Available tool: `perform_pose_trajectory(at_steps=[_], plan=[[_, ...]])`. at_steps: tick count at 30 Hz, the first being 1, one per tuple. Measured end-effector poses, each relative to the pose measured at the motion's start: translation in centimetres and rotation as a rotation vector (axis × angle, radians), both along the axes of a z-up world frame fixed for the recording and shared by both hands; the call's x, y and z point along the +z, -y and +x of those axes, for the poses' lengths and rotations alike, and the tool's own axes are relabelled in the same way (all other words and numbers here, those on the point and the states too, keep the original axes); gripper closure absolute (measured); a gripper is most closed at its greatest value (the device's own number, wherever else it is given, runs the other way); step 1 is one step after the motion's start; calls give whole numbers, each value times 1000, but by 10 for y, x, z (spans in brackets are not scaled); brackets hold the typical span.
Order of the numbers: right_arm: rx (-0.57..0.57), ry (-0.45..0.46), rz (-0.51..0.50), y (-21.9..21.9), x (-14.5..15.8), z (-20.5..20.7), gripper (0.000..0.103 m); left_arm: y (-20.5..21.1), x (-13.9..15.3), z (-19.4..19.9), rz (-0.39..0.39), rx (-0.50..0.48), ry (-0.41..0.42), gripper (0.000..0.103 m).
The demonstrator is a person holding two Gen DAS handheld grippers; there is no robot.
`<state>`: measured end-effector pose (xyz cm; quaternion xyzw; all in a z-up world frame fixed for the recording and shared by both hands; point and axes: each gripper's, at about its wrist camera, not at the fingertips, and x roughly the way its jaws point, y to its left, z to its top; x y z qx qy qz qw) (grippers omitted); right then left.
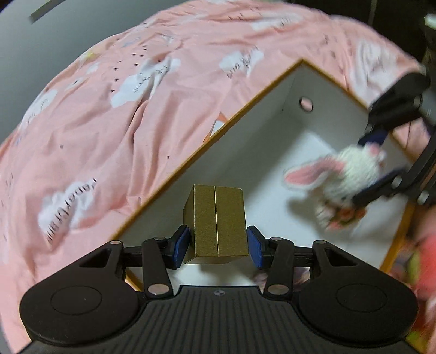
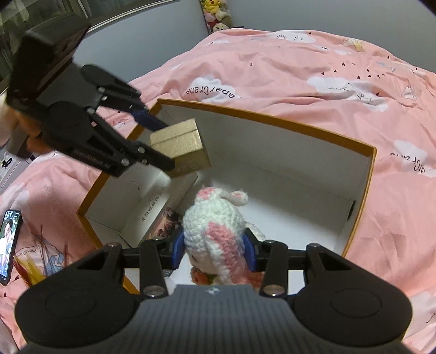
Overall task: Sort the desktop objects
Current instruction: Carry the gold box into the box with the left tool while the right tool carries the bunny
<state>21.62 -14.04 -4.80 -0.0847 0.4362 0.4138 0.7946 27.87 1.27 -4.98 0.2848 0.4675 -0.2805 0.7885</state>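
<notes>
My left gripper [image 1: 217, 245] is shut on a small gold box [image 1: 218, 223] and holds it over the open orange-rimmed cardboard box [image 1: 245, 114]. The same gold box [image 2: 182, 147] and left gripper [image 2: 160, 144] show in the right wrist view, above the cardboard box's left end. My right gripper [image 2: 214, 252] is shut on a white and pink crocheted bunny [image 2: 215, 228], held over the inside of the cardboard box [image 2: 272, 119]. In the left wrist view the bunny [image 1: 351, 179] hangs in the right gripper [image 1: 370, 168] at the right.
The cardboard box lies on a pink bedspread [image 2: 299, 68] with cloud prints. A white carton [image 2: 155, 201] stands inside the box's left end. A phone [image 2: 9, 245] with a lit screen lies on the bedspread at the left. Plush toys [image 2: 216, 13] sit far behind.
</notes>
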Motion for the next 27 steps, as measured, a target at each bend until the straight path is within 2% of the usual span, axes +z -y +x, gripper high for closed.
perform_pose_trajectory(at_steps=[12, 18, 22, 27], plan=[[-18, -19, -4, 1, -5, 9, 57, 12, -23, 2, 240, -285, 17, 50], [-10, -26, -1, 0, -7, 9, 57, 9, -33, 2, 322, -335, 19, 51], [-11, -29, 1, 1, -8, 10, 57, 9, -40, 0, 405, -362, 60, 50], [-9, -31, 1, 2, -9, 11, 57, 6, -47, 0, 477, -349, 72, 52]])
